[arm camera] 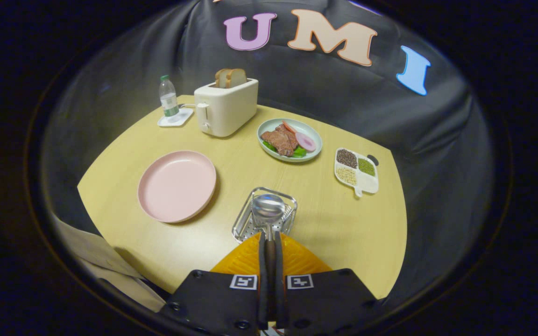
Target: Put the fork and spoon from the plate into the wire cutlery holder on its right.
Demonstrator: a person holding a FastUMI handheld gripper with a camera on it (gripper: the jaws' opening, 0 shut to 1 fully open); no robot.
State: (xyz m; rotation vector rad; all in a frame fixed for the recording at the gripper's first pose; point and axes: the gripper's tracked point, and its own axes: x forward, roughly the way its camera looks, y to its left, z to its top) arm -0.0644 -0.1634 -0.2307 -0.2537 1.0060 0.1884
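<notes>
The gripper (269,242) is clamped on the dark handle of the spoon (268,208), both fingers pressing it, its bowl over the wire cutlery holder (249,223) just ahead. Left of the holder lies the pink plate (177,185). Beyond stand a dish of meat (289,140) and a toaster (225,107).

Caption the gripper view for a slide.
Gripper shut on the spoon, holding its bowl over the wire cutlery holder beside the bare pink plate.
</notes>
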